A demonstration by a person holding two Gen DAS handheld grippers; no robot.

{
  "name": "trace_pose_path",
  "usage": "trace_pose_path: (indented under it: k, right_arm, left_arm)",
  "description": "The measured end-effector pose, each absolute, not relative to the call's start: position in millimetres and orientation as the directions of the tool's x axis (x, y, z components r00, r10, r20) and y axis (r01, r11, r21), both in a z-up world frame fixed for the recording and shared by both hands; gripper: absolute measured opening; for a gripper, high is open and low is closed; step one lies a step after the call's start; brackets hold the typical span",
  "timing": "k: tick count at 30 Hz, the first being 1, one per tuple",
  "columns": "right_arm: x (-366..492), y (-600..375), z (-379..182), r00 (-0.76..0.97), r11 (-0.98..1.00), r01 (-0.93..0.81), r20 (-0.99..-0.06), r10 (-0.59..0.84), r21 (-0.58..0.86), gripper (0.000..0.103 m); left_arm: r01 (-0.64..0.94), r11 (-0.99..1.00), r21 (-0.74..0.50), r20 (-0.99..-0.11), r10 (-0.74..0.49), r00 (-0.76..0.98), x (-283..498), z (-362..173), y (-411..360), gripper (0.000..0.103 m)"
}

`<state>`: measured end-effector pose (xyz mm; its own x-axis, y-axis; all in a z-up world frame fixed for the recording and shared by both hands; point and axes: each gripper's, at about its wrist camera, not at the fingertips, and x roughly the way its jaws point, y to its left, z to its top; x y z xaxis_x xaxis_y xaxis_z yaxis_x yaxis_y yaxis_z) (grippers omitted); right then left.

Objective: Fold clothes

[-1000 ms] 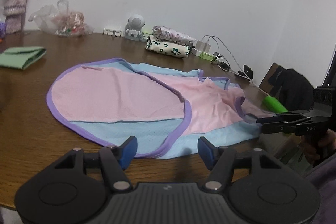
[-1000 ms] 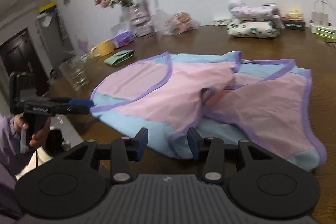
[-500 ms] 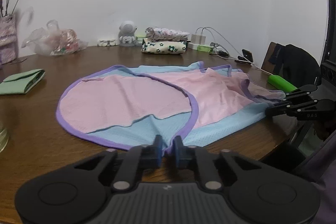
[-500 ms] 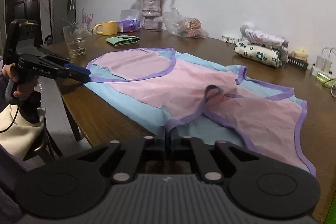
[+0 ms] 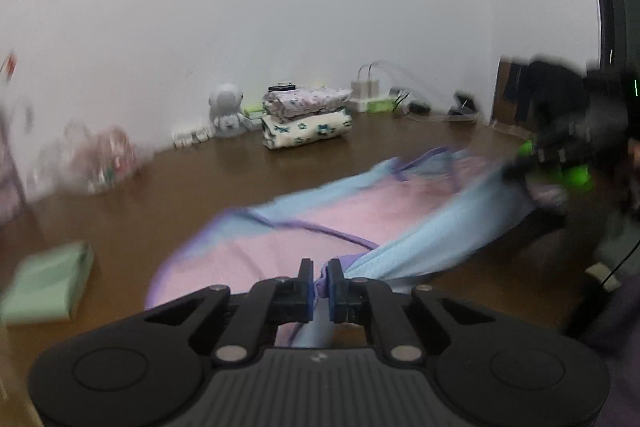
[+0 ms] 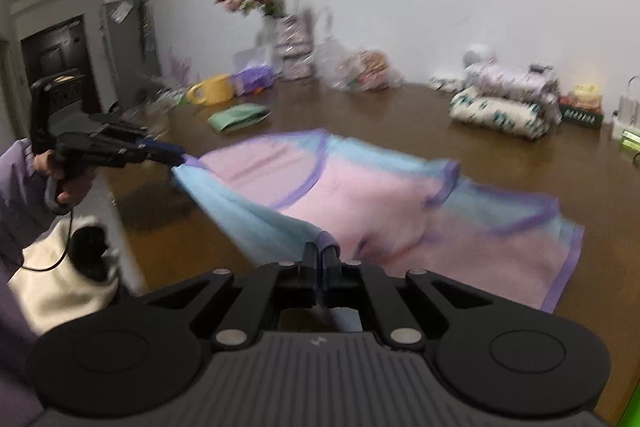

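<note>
A pink and light-blue garment with purple trim (image 5: 320,223) (image 6: 360,187) lies spread on the brown wooden table (image 5: 192,187) (image 6: 500,151). My left gripper (image 5: 319,285) is shut on its near blue edge, purple trim bunched between the pads. My right gripper (image 6: 321,259) is shut on the same near hem further along, also at a purple-trimmed fold. The blue hem hangs stretched between the two grippers, raised off the table. In the right wrist view my left gripper (image 6: 176,157) appears at the left, held by a hand. In the left wrist view the right gripper (image 5: 516,171) is a dark blur at the right.
Two folded floral cloths (image 5: 306,123) (image 6: 508,107) are stacked at the back wall beside a small white robot figure (image 5: 227,109). A folded green cloth (image 5: 48,283) (image 6: 240,117), a yellow mug (image 6: 212,91), a flower vase (image 6: 294,47), a plastic bag (image 6: 362,69) and chargers with cables (image 5: 372,95) ring the table.
Both grippers went from open to shut on the garment's near hem. Since then both have risen and drawn the blue edge taut off the table; the left wrist view has rolled.
</note>
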<state>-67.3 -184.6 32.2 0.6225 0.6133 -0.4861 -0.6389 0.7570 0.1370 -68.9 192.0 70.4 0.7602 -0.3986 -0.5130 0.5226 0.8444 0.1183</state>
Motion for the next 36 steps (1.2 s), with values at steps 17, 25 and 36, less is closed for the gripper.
trace_pose_path:
  k: [17, 25, 36]
  right_arm:
    - [-85.8, -220.3, 29.5, 0.576, 0.76, -0.649, -0.672, 0.466, -0.03, 0.065]
    - [-69.9, -222.2, 20.7, 0.671, 0.825, -0.536, -0.685, 0.285, -0.181, 0.01]
    - [-63.6, -250.2, 43.9, 0.872, 0.996, -0.05, -0.489, 0.01, -0.069, 0.064]
  left_arm:
    - [0.367, 0.926, -0.089, -0.616, -0.341, 0.71, -69.2, 26.4, 224.5, 0.049]
    - [0.382, 0.924, 0.006, -0.563, -0.312, 0.765, -81.0, 14.9, 221.8, 0.05]
    - [0.308, 0.95, -0.051, -0.601, -0.275, 0.75, -69.2, 23.3, 228.7, 0.05]
